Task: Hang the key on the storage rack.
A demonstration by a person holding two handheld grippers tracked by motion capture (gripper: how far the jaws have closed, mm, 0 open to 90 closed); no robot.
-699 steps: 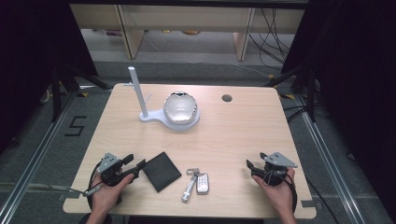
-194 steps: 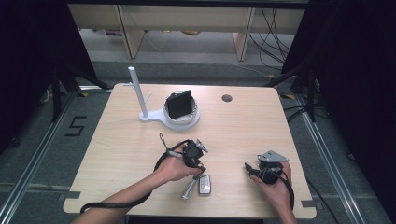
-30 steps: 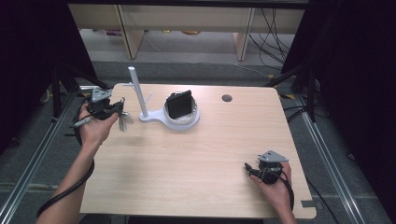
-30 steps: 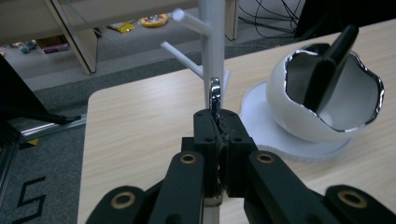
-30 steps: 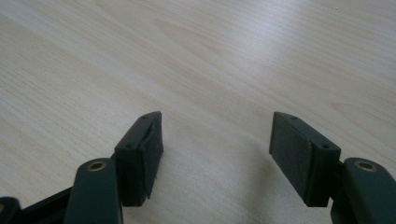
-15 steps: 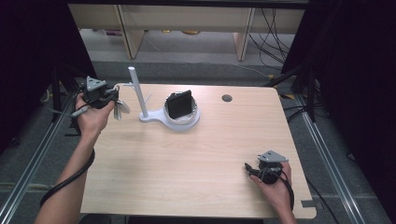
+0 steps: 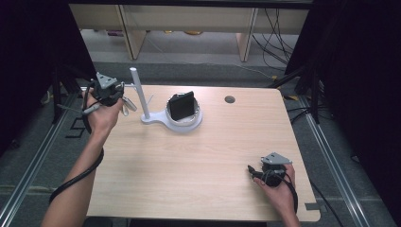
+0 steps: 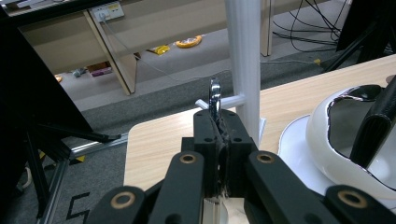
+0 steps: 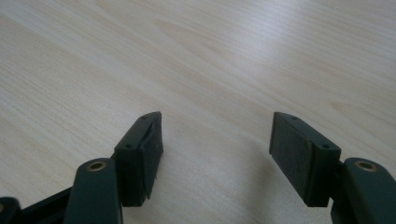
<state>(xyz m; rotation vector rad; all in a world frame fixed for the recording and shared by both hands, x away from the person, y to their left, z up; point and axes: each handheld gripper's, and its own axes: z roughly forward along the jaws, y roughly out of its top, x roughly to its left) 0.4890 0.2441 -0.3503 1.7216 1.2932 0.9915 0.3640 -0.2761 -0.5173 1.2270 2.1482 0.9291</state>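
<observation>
My left gripper (image 7: 121,90) is at the table's far left, shut on a metal key ring (image 8: 215,93). The keys and a fob (image 7: 126,106) hang below it. It is held up beside the white stand's post (image 7: 140,94), and the ring is close to the small side peg (image 8: 226,100) on the post (image 8: 243,56). A black wallet (image 7: 182,105) stands upright in the white bowl (image 7: 185,125) on the stand's base. My right gripper (image 7: 252,171) rests open at the front right, with bare wood between its jaws (image 9: 217,154).
The light wooden table (image 7: 198,161) has a round cable hole (image 7: 230,99) at the back right. Dark floor, metal rails and shelving legs surround the table. The bowl (image 8: 336,158) and the wallet (image 8: 378,126) lie right of the post in the left gripper view.
My left gripper has carried the keys up and away from the person, then right, closer to the post. The right gripper has not moved.
</observation>
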